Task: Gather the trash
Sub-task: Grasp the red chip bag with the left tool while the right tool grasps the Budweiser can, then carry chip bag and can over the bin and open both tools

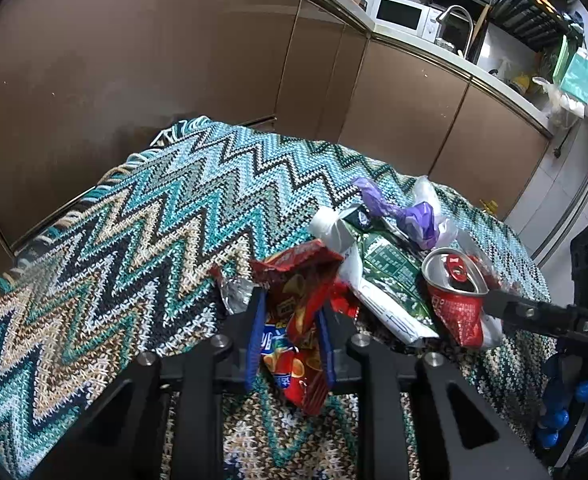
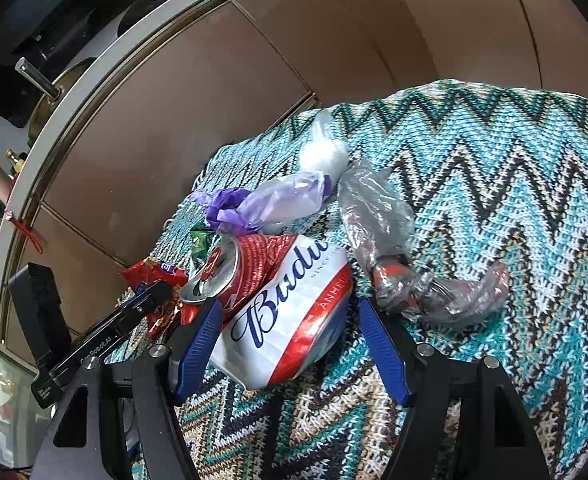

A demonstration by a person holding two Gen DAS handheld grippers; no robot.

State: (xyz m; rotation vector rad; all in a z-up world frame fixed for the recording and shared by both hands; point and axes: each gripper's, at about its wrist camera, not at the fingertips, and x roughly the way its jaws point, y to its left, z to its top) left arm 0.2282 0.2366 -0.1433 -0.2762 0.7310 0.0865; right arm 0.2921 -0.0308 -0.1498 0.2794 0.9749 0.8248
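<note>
Trash lies on a table under a zigzag knit cloth [image 1: 134,240]. My left gripper [image 1: 292,312] is shut on a red snack wrapper [image 1: 300,308]. To its right lie a green and white packet [image 1: 382,280], a purple bag [image 1: 410,216] and a crushed red Budweiser can [image 1: 454,296]. In the right wrist view my right gripper [image 2: 288,312] stands open around the can [image 2: 286,312], blue pads on either side. The purple bag [image 2: 262,204], a white wad [image 2: 324,156] and a clear plastic bag [image 2: 378,208] lie beyond. The right gripper's finger shows beside the can in the left view [image 1: 506,304].
Brown cabinet doors [image 1: 174,60] stand behind the table, with a counter, microwave [image 1: 402,14] and faucet above. A crumpled clear bag with red inside [image 2: 442,292] lies by my right finger. The cloth's fringed edge [image 1: 106,176] drops off at the far left.
</note>
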